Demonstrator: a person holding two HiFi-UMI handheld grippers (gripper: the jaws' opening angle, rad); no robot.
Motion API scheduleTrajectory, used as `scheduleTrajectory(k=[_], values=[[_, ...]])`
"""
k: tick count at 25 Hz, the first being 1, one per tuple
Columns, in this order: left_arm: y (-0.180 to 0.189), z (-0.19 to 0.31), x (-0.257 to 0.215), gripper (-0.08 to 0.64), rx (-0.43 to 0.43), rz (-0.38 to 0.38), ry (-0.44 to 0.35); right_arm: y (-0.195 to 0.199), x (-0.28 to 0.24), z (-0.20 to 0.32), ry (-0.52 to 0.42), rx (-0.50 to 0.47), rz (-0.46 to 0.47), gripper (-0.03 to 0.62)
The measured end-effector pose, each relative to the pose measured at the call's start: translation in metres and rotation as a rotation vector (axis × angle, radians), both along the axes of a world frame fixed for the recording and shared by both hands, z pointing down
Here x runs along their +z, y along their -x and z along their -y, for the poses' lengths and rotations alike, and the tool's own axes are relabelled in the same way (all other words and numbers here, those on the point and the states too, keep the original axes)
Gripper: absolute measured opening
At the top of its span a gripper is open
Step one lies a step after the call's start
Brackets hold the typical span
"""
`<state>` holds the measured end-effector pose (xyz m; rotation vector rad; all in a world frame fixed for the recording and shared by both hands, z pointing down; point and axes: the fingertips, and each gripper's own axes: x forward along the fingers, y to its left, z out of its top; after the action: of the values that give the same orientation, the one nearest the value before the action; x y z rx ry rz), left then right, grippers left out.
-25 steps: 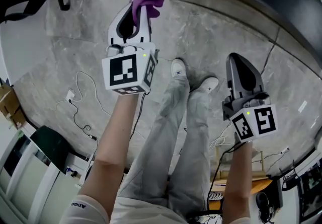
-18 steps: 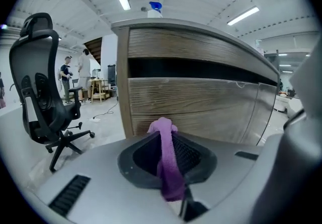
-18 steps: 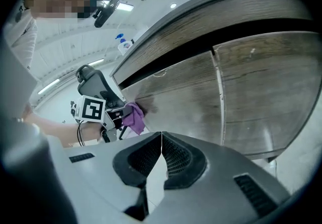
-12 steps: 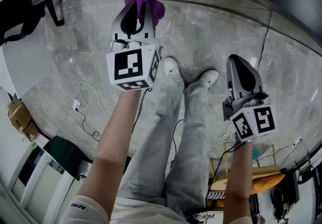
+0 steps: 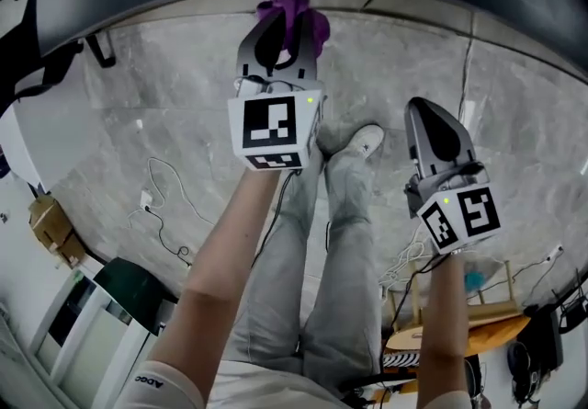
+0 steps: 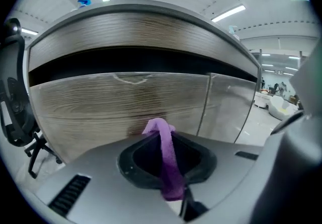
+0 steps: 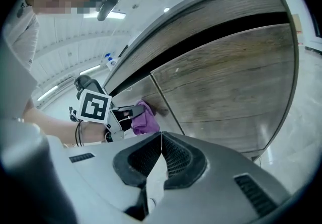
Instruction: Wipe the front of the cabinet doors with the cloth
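Observation:
My left gripper (image 5: 280, 17) is shut on a purple cloth (image 5: 303, 17) and holds it against the wood-grain cabinet door (image 6: 121, 104). In the left gripper view the cloth (image 6: 166, 160) runs as a strip between the closed jaws, its tip touching the door. The right gripper view shows the left gripper (image 7: 132, 113) with the cloth (image 7: 145, 119) bunched on the door (image 7: 229, 82) next to a vertical seam. My right gripper (image 5: 439, 131) hangs lower at the right, shut and holding nothing, well away from the cabinet.
A dark recess (image 6: 141, 59) runs under the cabinet top above the doors. The grey marbled floor (image 5: 165, 113) carries loose white cables (image 5: 161, 205). The person's legs and white shoes (image 5: 363, 141) stand between the grippers. A black chair (image 6: 12, 117) sits at the left.
My left gripper with the cloth has moved to the right along the cabinet front. The right gripper has stayed about where it was.

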<state>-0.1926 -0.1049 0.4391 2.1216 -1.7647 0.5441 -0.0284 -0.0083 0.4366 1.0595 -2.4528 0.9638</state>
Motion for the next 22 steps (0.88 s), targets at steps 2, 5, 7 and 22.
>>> scheduleTrajectory(k=[2,5,7,22], values=[[-0.027,0.004,-0.001,0.048,0.038,-0.002,0.0,-0.01,0.0,0.003,-0.002,-0.006,0.005,0.029],[-0.059,0.01,0.0,0.048,0.075,-0.007,0.008,-0.025,0.0,0.007,-0.005,-0.008,0.011,0.029],[-0.074,0.012,0.002,0.048,0.089,-0.01,0.014,-0.035,0.0,0.009,-0.006,-0.003,0.016,0.029],[-0.163,-0.012,0.056,0.048,0.346,-0.044,0.041,-0.08,0.047,-0.026,0.049,0.132,-0.024,0.028]])
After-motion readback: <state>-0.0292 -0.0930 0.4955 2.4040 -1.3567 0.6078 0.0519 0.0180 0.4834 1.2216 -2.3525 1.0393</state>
